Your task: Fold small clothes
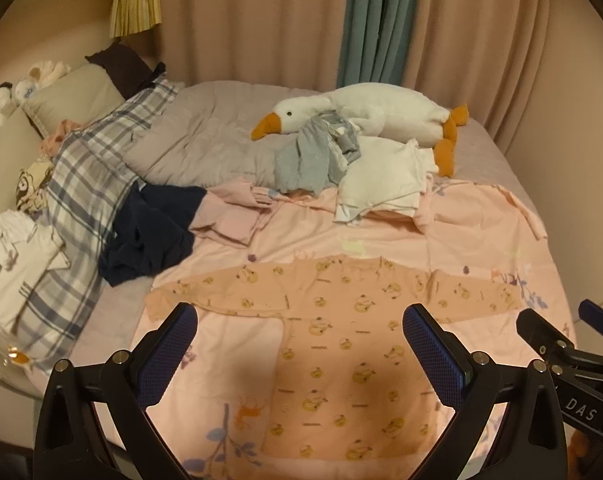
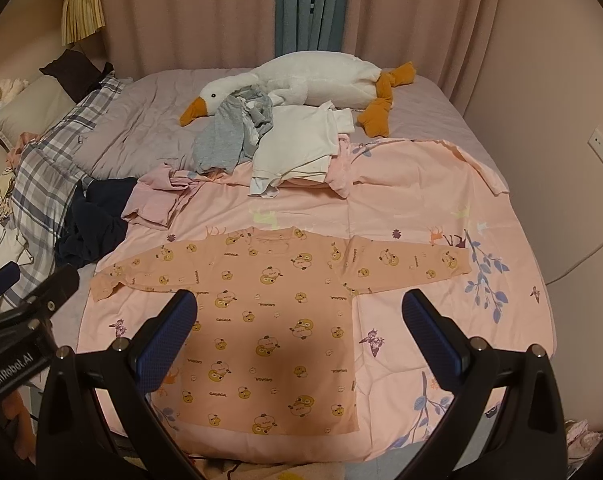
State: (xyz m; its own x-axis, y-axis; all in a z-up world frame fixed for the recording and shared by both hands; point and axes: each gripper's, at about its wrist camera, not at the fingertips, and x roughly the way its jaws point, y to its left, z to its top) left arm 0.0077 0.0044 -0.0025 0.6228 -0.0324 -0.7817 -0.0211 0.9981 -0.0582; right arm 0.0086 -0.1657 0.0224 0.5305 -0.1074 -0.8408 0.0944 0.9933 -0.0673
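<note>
On the pink printed sheet (image 2: pixel 421 208), ahead of and below both spread, empty claws, left claw (image 1: pixel 300 326) and right claw (image 2: pixel 300 314), the peach long-sleeved top (image 2: pixel 273 320) lies flat, sleeves outstretched. Its soft fabric bears yellow cartoon prints. Beyond lie crumpled grey clothes (image 2: pixel 225 136), a white garment (image 2: pixel 297 140), a navy heap (image 2: pixel 95 220) and a plush goose (image 2: pixel 301 78).

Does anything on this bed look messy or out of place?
The orange shirt lies flat and tidy. Behind it, grey clothes and a white top sit crumpled against the goose toy.
</note>
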